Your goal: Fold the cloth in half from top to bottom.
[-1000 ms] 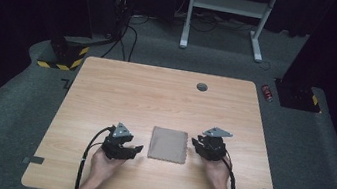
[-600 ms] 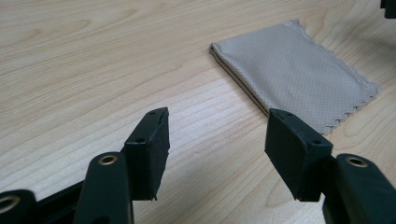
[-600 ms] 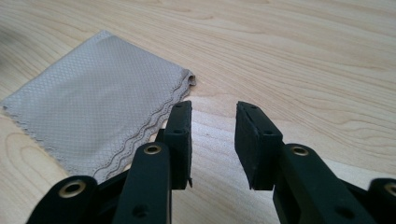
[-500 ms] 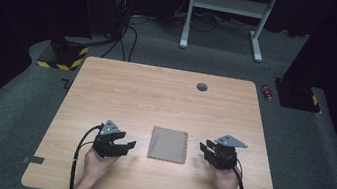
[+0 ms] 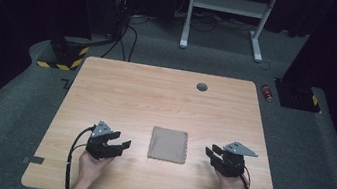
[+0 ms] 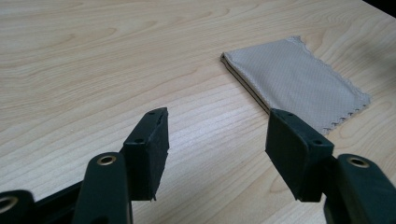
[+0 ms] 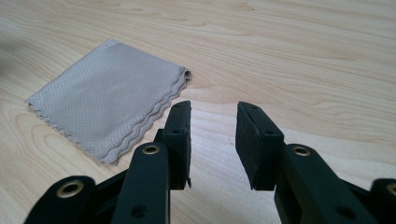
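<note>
A: High view, quick note: folded grey cloth (image 5: 168, 145) lies flat near the tabletop's (image 5: 156, 93) front edge, midway between the grippers.

B: Jaws?

A: Left gripper (image 5: 117, 146) spread wide, holding nothing. Right gripper (image 5: 211, 154) partly spread, also holding nothing. Neither touches the cloth.

B: Why flank it?

A: Likely so each can take a side; scalloped edges face the front.

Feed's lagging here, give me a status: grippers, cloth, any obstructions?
Left gripper open, empty, left of cloth. Right gripper open, empty, on its right. Cloth folded flat on table, untouched. Nothing in the way.
</note>
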